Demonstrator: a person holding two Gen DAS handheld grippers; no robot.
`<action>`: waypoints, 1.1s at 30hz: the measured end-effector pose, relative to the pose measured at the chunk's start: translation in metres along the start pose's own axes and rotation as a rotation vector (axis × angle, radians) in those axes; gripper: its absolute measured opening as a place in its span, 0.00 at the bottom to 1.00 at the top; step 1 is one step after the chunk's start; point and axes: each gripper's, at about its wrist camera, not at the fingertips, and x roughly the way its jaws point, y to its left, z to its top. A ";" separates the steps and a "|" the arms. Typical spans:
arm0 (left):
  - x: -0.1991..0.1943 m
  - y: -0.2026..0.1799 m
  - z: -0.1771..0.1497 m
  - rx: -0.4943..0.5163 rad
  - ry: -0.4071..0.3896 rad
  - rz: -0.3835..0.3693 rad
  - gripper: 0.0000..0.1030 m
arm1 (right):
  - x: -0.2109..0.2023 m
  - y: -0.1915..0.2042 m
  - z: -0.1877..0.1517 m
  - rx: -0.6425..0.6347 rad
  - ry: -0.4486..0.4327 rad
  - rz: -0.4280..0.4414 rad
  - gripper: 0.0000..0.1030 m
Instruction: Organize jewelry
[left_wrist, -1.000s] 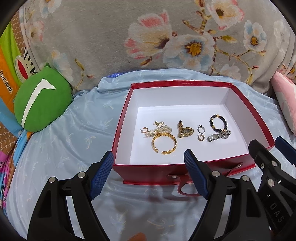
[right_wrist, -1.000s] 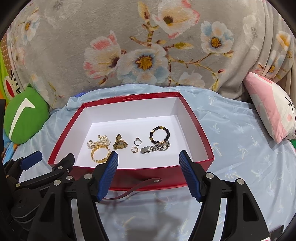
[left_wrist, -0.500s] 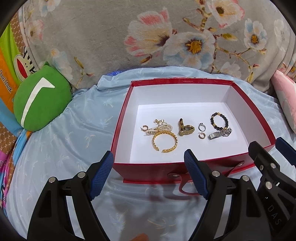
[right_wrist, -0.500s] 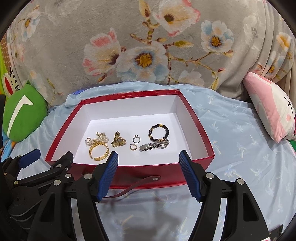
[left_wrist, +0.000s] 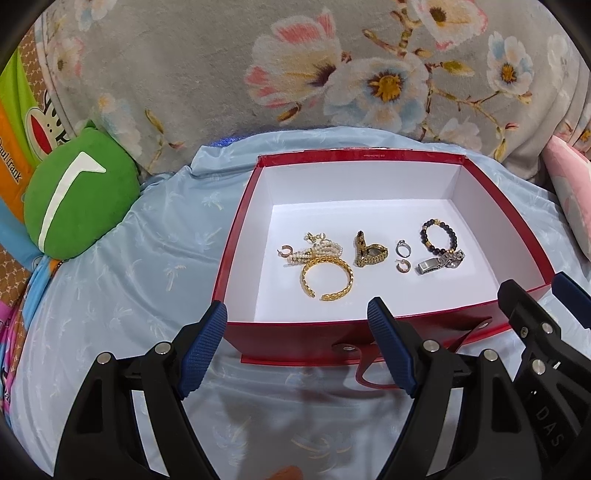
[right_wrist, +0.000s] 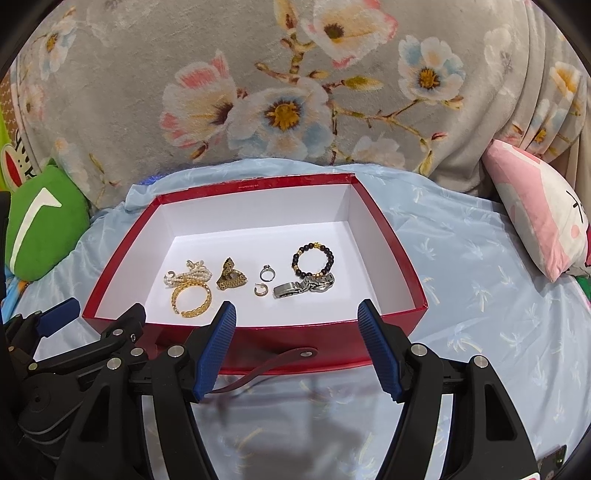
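Left wrist view: the left gripper (left_wrist: 295, 350) hangs spread wide, empty, before the red box's (left_wrist: 295, 341) near wall; a gold bangle (left_wrist: 327, 280) lies toward the box's near-left corner.

Right wrist view: the right gripper (right_wrist: 297, 350) is likewise released and empty; a beaded bracelet (right_wrist: 312, 260) touches a silver watch band (right_wrist: 303, 286) mid-floor.

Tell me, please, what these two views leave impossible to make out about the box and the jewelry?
- Red box strap, right wrist view: its free end is hidden behind the right tool.
- Pearl piece, left wrist view: its lower part is covered by the gold bangle.
- Silver ring, both views: stone detail is too small.
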 end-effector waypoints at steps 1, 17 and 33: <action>0.001 0.000 -0.001 0.000 0.000 -0.001 0.74 | 0.000 0.000 0.000 0.000 0.000 0.000 0.65; 0.005 0.000 -0.002 -0.002 0.005 0.005 0.76 | 0.001 0.000 -0.001 0.000 0.001 -0.001 0.65; 0.007 0.000 -0.002 -0.003 0.007 0.013 0.79 | 0.005 -0.001 -0.004 0.001 0.002 -0.007 0.65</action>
